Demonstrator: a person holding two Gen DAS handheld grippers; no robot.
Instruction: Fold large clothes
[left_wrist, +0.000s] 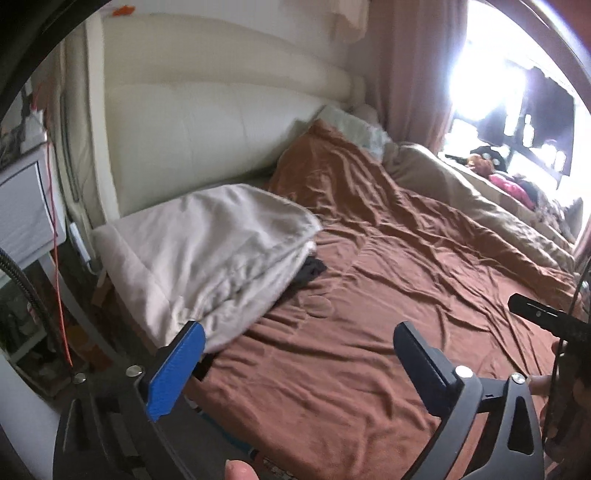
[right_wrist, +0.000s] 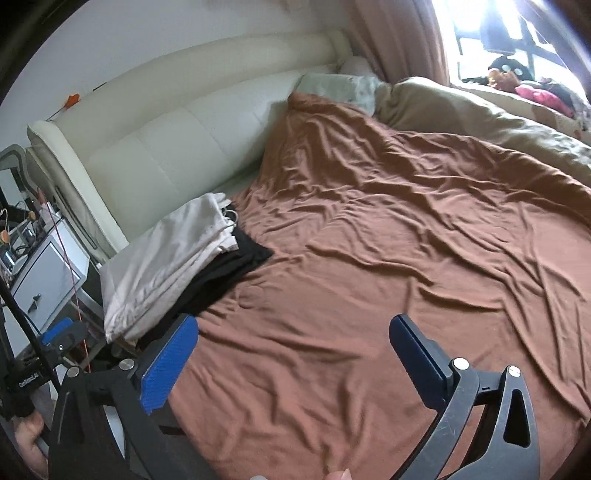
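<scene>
Both your tools, left tool (left_wrist: 297, 343) and right tool (right_wrist: 291, 338), gape empty above the brown bedsheet (right_wrist: 369, 258). The folded cream garment (right_wrist: 166, 254) tops the black garment (right_wrist: 236, 262) at the bed's left edge, probably stacked clear of the folding space.

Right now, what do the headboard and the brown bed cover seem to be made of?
The headboard looks like cream leather or faux leather: smooth, slightly glossy padded panels with seams. Which one cannot be told. The brown bed cover looks like thin matte woven fabric, perhaps cotton: many fine soft wrinkles.
</scene>
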